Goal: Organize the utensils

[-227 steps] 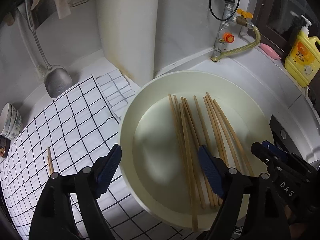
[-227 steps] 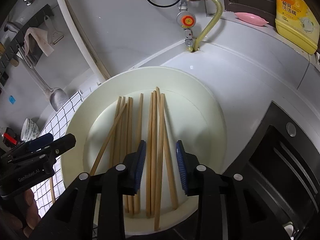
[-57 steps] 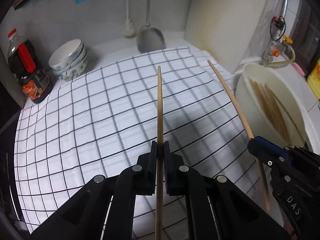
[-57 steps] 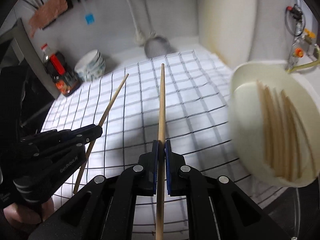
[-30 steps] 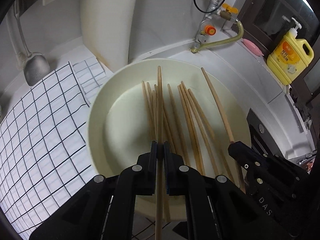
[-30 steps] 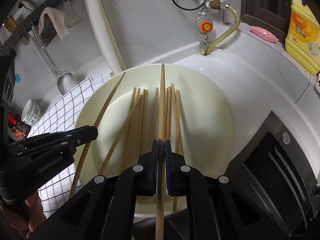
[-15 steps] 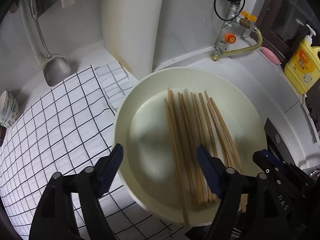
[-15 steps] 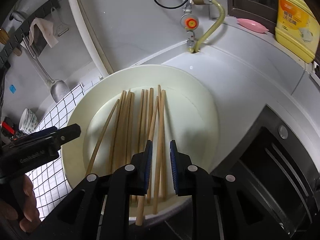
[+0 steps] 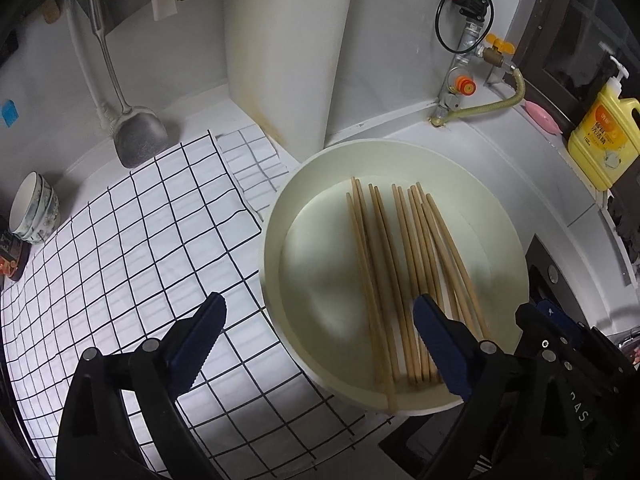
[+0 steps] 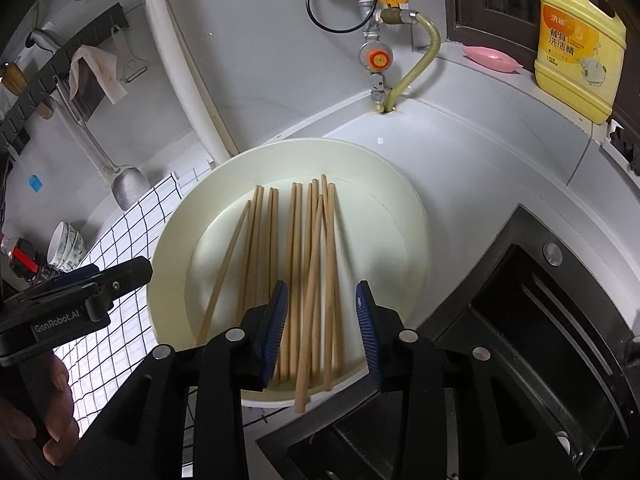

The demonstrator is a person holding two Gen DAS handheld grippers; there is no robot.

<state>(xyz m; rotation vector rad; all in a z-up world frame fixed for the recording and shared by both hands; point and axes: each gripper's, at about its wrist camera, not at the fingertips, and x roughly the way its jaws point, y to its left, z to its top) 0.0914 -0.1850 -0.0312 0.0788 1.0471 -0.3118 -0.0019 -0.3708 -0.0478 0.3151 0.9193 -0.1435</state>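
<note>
A second ago each tool pinched one chopstick; now both sticks lie with the other chopsticks (image 9: 404, 280) in the cream bowl (image 9: 276, 216), one sticking out over the near rim. The left tool (image 9: 316, 330) has nothing between its jaws, which are spreading very wide. The right tool (image 10: 320, 332) is opening too, hovering above the sticks without touching them. Only the left view shows most of the checked cloth (image 9: 120, 240) on the desk (image 9: 500, 168) beside the bowl. Only the right view shows the dark sink (image 10: 520, 340), a hand (image 10: 36, 404) and "GenRobot.AI" printed on the left tool. The left view catches "DAS" on the right tool. The yellow bottle (image 10: 578, 36) carries Chinese characters too small to read reliably.
</note>
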